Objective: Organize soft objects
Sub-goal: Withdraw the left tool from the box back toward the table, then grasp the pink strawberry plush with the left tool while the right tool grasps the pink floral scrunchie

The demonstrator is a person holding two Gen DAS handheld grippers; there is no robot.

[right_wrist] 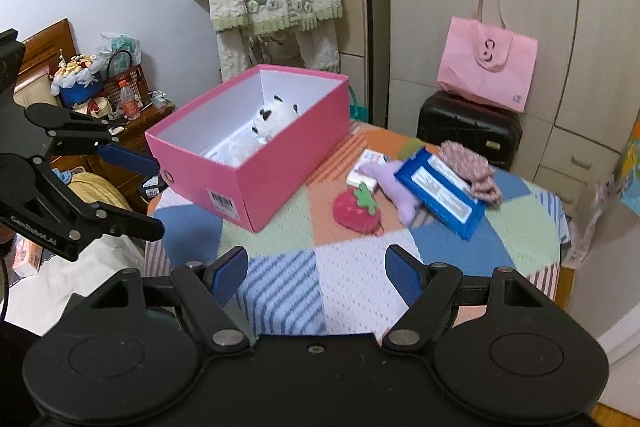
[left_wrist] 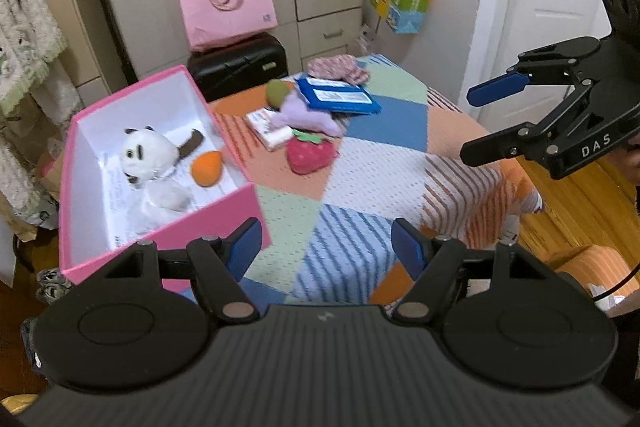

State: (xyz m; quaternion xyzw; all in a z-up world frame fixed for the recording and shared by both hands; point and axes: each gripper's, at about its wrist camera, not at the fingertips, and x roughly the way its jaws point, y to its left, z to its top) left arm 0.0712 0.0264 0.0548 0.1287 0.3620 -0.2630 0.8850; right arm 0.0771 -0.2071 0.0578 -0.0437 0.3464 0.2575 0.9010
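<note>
A pink box (left_wrist: 160, 227) stands open on the patchwork-covered table (left_wrist: 360, 187), at about ten o'clock from the table's middle in the left wrist view, and inside it lie a white panda plush (left_wrist: 148, 151) and an orange soft toy (left_wrist: 206, 167) just to the panda's three o'clock. Outside the box, toward two o'clock from it, a red strawberry plush (left_wrist: 310, 155) lies on the cloth, with a purple plush (left_wrist: 304, 115) just beyond it at twelve o'clock, a green and brown soft toy (left_wrist: 278, 91) beside that, a blue packet (left_wrist: 340, 97) and a patterned pink fabric piece (left_wrist: 340, 67) farther back. The left gripper (left_wrist: 326, 251) hovers over the near edge of the table, its jaws spread and empty. The right gripper (right_wrist: 316, 277) likewise hangs above the near cloth at six o'clock from the strawberry, jaws spread wide with nothing between them.
</note>
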